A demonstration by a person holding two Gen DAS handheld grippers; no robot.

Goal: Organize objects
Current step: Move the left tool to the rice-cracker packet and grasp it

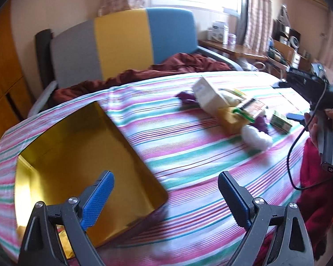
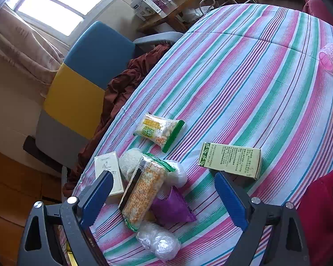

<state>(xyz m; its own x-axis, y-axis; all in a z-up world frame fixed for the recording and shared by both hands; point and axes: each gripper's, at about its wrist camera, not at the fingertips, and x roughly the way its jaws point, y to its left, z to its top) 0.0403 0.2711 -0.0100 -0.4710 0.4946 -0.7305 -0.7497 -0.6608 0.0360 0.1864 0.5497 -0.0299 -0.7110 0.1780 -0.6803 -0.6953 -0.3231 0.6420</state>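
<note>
Blue-padded fingers (image 1: pixel 98 201) of the left gripper (image 1: pixel 166 201) stand wide apart with nothing between them, hovering over the near edge of a gold tin box (image 1: pixel 86 166) that sits open on the striped cloth of the table (image 1: pixel 188 155). The right gripper (image 2: pixel 164 201) is likewise spread wide and holds nothing, poised above a heap of snacks: a long rice-cracker packet (image 2: pixel 142 190) lying over a purple sachet (image 2: pixel 173 208), with a clear-wrapped white ball (image 2: pixel 158 241) nearest the camera. Just beyond, a white card box (image 2: pixel 110 173) lies at the left finger and a green-printed carton (image 2: pixel 230 163) beside the right one. Farther off rests a green-ended snack bag (image 2: pixel 158 132). A pink ribbed cup (image 2: pixel 330 58) sits well apart, by the far right edge.
</note>
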